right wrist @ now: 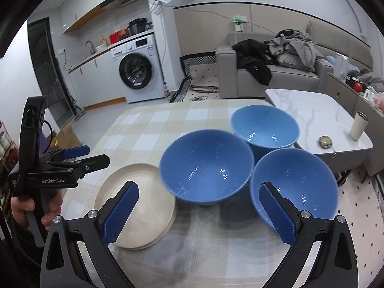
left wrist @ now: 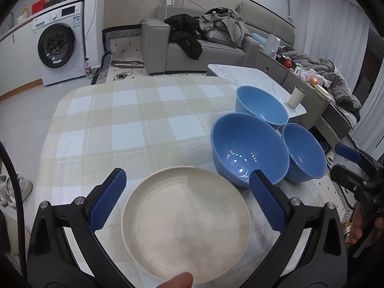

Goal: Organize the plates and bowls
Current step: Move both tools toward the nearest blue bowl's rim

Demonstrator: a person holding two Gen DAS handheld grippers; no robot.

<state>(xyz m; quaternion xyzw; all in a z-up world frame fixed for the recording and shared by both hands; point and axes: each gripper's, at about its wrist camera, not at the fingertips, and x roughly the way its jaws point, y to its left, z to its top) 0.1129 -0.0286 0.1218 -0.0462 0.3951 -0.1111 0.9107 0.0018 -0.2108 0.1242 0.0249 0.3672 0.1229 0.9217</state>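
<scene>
Two wrist views of a table covered by a beige-and-white checked tablecloth (left wrist: 124, 124). The left gripper (left wrist: 187, 199) hangs above the table with its blue-padded jaws spread wide and released, grasping nothing; a stack of cream plates (left wrist: 186, 230) lies on the cloth below, seen between the jaws. The right-wrist view shows this stack (right wrist: 144, 206) to be several plates deep, at the near left of the table. The right gripper (right wrist: 200, 208) is likewise released, jaws wide apart and empty.

Three blue bowls stand upright and empty in a cluster to the right of the plates. The large dark-blue bowl (right wrist: 206, 165) sits just beside the stack; a second dark-blue bowl (right wrist: 295, 182) stands to its right, near the table's right edge; a lighter blue bowl (right wrist: 264, 124) stands behind them, farther away. The three appear to touch or nearly touch.

Beyond the table: a marble-topped coffee table (right wrist: 319, 112) bearing a cream tumbler (right wrist: 358, 126), a grey sofa (left wrist: 182, 45) with heaped clothing, and a washing machine (left wrist: 60, 43) at far left.
</scene>
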